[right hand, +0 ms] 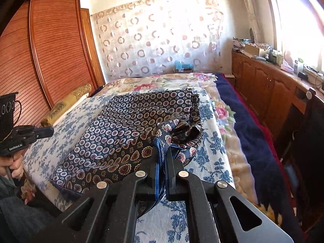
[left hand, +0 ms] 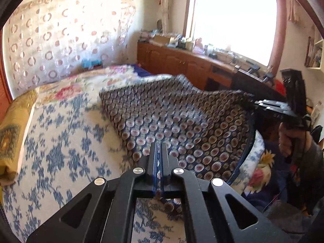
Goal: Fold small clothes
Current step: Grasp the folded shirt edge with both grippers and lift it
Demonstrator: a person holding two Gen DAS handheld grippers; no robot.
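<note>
the scarf (right hand: 129, 125) lay on the bed (right hand: 212, 141), its near edge lifted off it. the left gripper (left hand: 159, 147) was clamped on the scarf's near hem; the right gripper (right hand: 162, 151) pinched a bunched near corner, its blue edge between the fingers.

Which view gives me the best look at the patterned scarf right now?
The right wrist view: the scarf lies across the bed nearly whole, a bunched corner pinched in the right claw. The left wrist view shows it blurred, raised between the left claw and the right claw, far edge hidden.
</note>
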